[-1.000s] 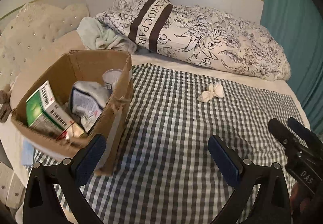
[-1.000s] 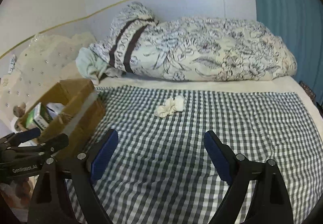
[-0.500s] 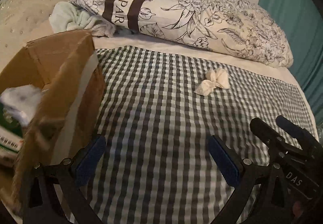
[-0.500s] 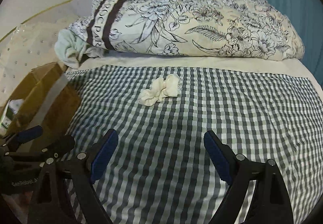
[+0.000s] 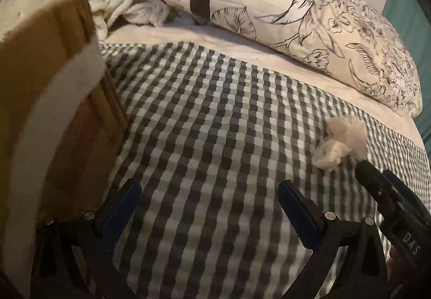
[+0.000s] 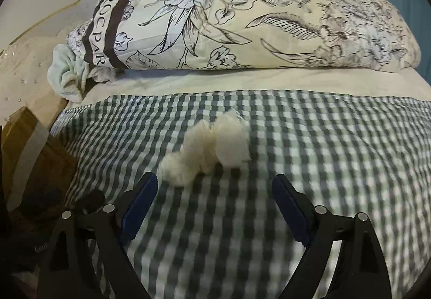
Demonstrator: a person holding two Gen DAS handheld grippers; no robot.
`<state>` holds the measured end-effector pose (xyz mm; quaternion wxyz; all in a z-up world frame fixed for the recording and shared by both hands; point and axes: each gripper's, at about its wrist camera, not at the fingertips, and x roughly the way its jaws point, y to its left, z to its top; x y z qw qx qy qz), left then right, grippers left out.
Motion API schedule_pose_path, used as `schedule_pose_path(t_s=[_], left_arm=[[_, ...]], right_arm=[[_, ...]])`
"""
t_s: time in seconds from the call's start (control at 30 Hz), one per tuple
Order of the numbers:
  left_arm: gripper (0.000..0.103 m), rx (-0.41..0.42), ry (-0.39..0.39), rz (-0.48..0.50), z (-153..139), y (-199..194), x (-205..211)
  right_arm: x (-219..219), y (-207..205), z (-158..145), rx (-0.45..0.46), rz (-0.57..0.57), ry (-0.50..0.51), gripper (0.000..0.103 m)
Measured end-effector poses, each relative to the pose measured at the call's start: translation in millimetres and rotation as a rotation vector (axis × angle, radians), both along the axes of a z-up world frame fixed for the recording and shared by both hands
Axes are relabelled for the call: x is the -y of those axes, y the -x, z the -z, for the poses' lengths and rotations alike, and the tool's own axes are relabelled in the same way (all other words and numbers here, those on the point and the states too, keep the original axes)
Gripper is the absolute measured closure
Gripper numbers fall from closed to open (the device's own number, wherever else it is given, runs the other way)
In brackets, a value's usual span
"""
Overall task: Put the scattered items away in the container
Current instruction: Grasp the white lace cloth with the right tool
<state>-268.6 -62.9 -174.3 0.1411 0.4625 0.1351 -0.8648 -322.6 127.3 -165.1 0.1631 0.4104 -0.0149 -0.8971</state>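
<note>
Cardboard box (image 5: 54, 121) is cropped, its inside hidden from me; cream scrunchie (image 6: 207, 156) lies lengthwise toward it. Right gripper (image 6: 214, 207), left gripper (image 5: 208, 214): both wide, empty.

Ahead of me: floral duvet (image 6: 242, 18) bunched along headboard, pale green towel (image 6: 67, 75) tucked beside it, checked blanket (image 6: 323, 137) underneath.

Both claws lowered toward the bed, closer to the cream scrunchie (image 6: 207, 150).
Now just ahead of the right gripper (image 6: 212, 207), nearer its left finger; cardboard box (image 5: 54, 115) slid hard beside the left gripper (image 5: 208, 207), contents lost from sight.
</note>
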Motion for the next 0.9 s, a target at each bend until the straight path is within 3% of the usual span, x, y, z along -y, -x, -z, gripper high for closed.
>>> schedule_pose_path(t_s=[0.23,0.47,0.5,0.57,0.6,0.63,0.73,0.9], left_arm=[[0.0,0.051,0.049,0.022,26,11,-2],[0.0,0.04,0.049,0.021,26,6,-2],[0.0,0.039,0.044,0.02,26,6,-2],[0.0,0.037,0.029,0.012,24,2,-2],[0.0,0.032,0.019,0.008,23,-2,-2],[0.0,0.029,0.009,0.004,22,-7,-2],[0.0,0.036,-0.008,0.001,18,-16,-4],[0.0,0.029,-0.04,0.015,5,-33,-14]], right_arm=[[25,26,22,0.012,-0.006,-0.038,0.016],[25,35,34,0.031,-0.004,-0.034,0.016],[24,35,34,0.028,0.002,-0.035,0.024],[22,34,34,0.022,0.013,-0.048,0.05],[22,34,34,0.023,0.004,-0.049,0.074],[22,33,34,0.026,-0.011,-0.054,0.081],[19,22,27,0.013,-0.028,-0.07,0.089],[-1,-8,7,-0.006,-0.048,-0.04,0.089]])
